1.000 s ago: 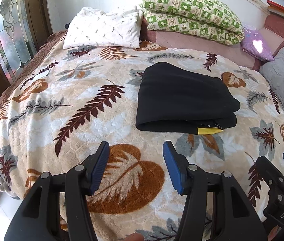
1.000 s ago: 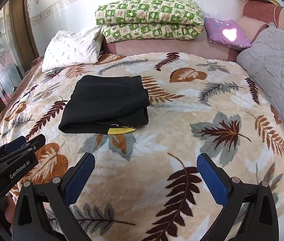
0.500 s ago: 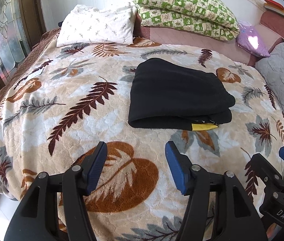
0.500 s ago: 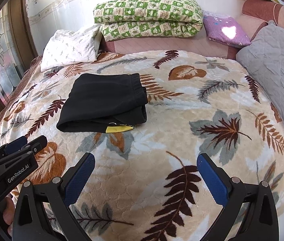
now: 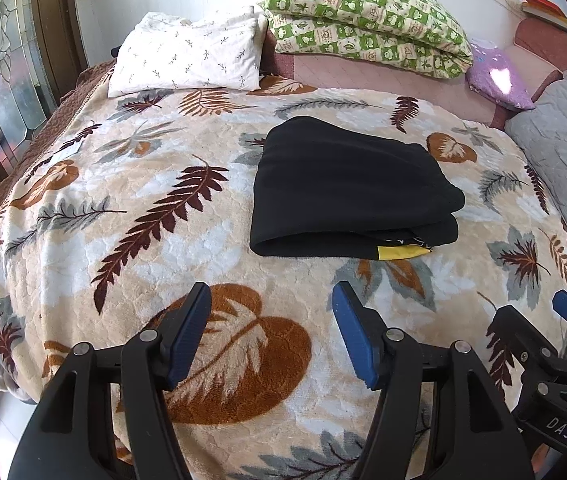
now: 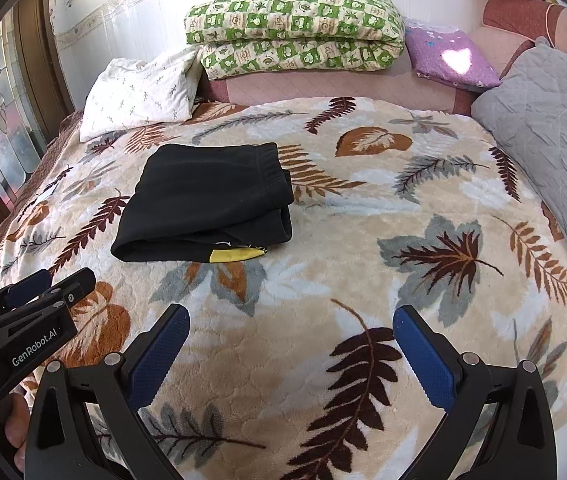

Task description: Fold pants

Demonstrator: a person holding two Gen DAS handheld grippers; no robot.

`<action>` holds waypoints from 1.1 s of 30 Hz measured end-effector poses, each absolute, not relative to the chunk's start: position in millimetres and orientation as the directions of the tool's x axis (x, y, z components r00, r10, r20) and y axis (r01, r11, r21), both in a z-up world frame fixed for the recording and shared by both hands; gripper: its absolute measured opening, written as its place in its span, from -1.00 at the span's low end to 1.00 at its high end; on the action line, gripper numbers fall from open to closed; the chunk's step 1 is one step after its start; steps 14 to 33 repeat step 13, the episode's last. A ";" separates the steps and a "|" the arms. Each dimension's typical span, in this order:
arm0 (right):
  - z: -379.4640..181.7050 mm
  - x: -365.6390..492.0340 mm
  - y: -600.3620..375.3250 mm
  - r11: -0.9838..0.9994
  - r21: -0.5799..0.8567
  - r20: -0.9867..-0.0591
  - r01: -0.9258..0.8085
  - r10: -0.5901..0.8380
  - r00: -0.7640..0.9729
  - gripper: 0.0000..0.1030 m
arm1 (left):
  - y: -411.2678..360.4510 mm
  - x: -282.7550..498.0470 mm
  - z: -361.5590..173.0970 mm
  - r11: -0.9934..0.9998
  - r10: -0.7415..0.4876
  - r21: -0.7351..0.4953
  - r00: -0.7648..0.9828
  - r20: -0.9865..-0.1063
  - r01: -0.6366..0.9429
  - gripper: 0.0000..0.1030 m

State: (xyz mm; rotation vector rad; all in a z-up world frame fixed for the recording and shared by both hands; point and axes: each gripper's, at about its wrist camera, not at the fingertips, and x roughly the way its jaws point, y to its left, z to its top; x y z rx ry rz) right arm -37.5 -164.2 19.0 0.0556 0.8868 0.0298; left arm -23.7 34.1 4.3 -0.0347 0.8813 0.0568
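The folded black pants (image 5: 351, 196) lie mid-frame on the bed's leaf blanket (image 5: 131, 208), well above both grippers. The left gripper (image 5: 271, 320), just widening, and right gripper (image 6: 289, 344) gape, fingers empty.

Folded pants on the bed, grippers at its near edge

The pants (image 5: 347, 196) lie mid-blanket (image 5: 131, 216); far left a pillow (image 5: 187, 60), right of it a folded quilt (image 5: 363, 20), then a cushion (image 5: 499, 80) (far right); the left gripper (image 5: 271, 332) and right gripper (image 6: 291, 352) hover nearest, side by side
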 end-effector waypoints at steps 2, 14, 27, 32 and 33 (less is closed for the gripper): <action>18.9 -37.4 -164.5 0.998 0.063 -0.773 -0.002 0.050 0.632 0.99 | 33.9 -23.5 4.7 0.998 0.037 -0.004 0.634 -0.772 -0.064 0.21; 18.7 -36.4 -164.9 0.998 0.063 -0.774 -0.001 0.049 0.631 0.99 | 33.1 -19.1 4.7 0.999 0.014 -0.015 0.622 -0.783 -0.040 0.21; 18.7 -36.4 -164.9 0.998 0.063 -0.774 -0.001 0.049 0.631 0.99 | 33.1 -19.1 4.7 0.999 0.014 -0.015 0.622 -0.783 -0.040 0.21; 18.7 -36.4 -164.9 0.998 0.063 -0.774 -0.001 0.049 0.631 0.99 | 33.1 -19.1 4.7 0.999 0.014 -0.015 0.622 -0.783 -0.040 0.21; 18.7 -36.4 -164.9 0.998 0.063 -0.774 -0.001 0.049 0.631 0.99 | 33.1 -19.1 4.7 0.999 0.014 -0.015 0.622 -0.783 -0.040 0.21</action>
